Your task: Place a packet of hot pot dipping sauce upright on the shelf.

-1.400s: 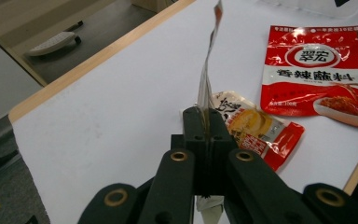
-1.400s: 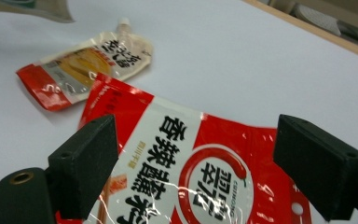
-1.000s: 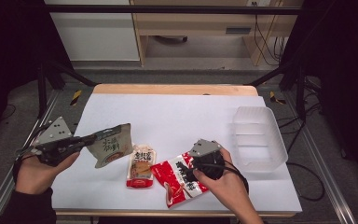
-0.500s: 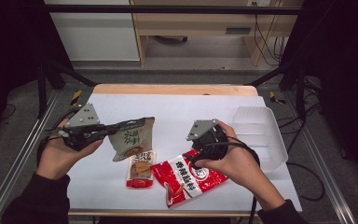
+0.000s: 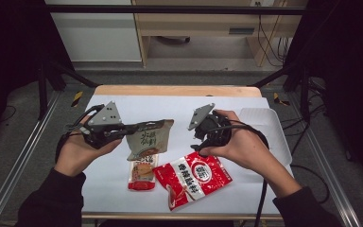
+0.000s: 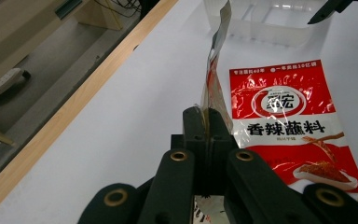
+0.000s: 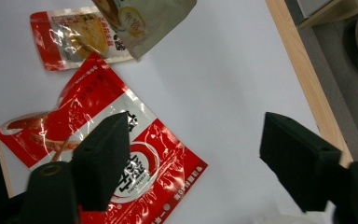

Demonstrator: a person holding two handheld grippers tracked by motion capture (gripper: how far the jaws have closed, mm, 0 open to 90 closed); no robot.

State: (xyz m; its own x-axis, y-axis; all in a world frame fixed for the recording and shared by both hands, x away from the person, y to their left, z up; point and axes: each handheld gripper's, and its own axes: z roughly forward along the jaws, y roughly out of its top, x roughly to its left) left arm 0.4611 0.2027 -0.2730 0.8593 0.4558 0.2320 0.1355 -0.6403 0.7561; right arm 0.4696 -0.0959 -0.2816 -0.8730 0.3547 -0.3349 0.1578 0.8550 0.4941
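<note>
My left gripper (image 5: 128, 128) is shut on the edge of a beige snack pouch (image 5: 149, 137) and holds it in the air over the table's middle. In the left gripper view the pouch (image 6: 216, 65) stands edge-on between the closed jaws. A large red pouch (image 5: 194, 177) lies flat near the front edge, with a small red-and-orange pouch (image 5: 142, 172) to its left. My right gripper (image 5: 203, 142) hovers above the red pouch (image 7: 98, 121), open; its jaws have just been closing a little, and nothing is between them (image 7: 196, 154).
A clear plastic container (image 5: 269, 127) stands at the right side of the white table (image 5: 179, 106). The table's wooden far edge (image 5: 175, 90) borders the floor beyond. Cables trail from both grippers.
The left gripper carried the beige pouch up and to the right, toward the middle. The right gripper rose off the red pouch, which now lies flat on the table.
</note>
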